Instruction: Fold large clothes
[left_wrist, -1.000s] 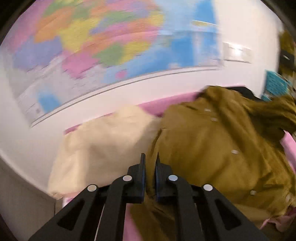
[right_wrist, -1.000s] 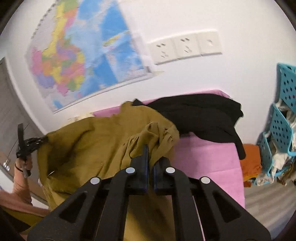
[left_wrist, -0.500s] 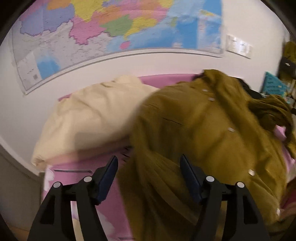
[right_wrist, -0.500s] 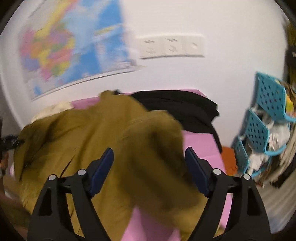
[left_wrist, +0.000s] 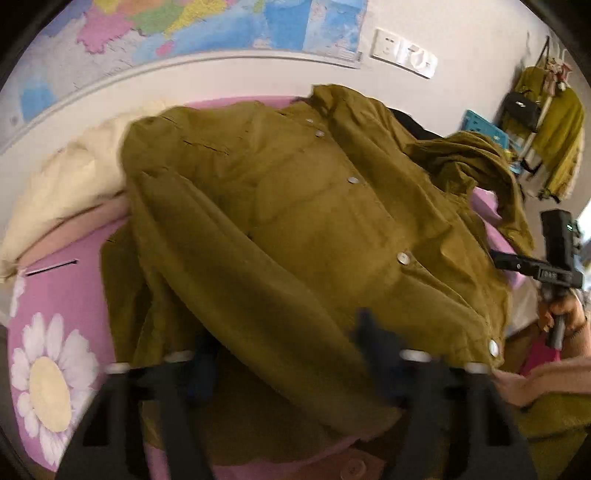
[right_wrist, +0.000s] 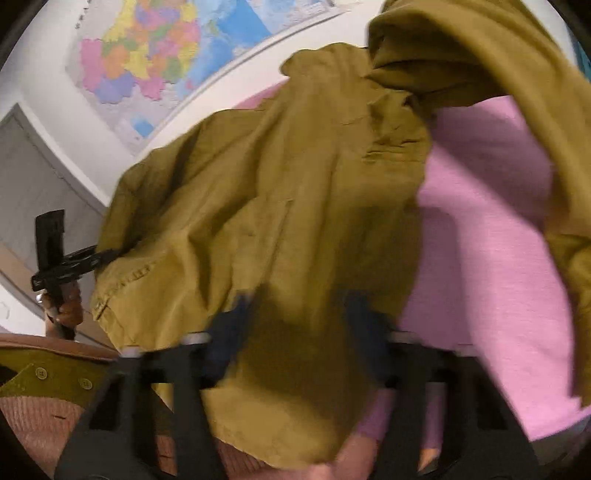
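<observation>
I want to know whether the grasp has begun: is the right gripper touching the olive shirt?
Cannot tell. In the right wrist view the right gripper is closing with the olive shirt between its blurred fingers, so neither contact nor a gap shows plainly.

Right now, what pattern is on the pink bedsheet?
White daisies with yellow centres on the pink bedsheet; seen best from the left wrist view.

Left gripper (left_wrist: 286, 354): angled downward over the olive shirt (left_wrist: 332, 221), fingers parted and closing, cloth lying between them; blur hides any contact. Right gripper (right_wrist: 299, 328): also angled down over the shirt, fingers apart and closing, fabric between them. Each is held by a bare hand (left_wrist: 565, 314) gripping its handle beside the shirt's hem.
</observation>
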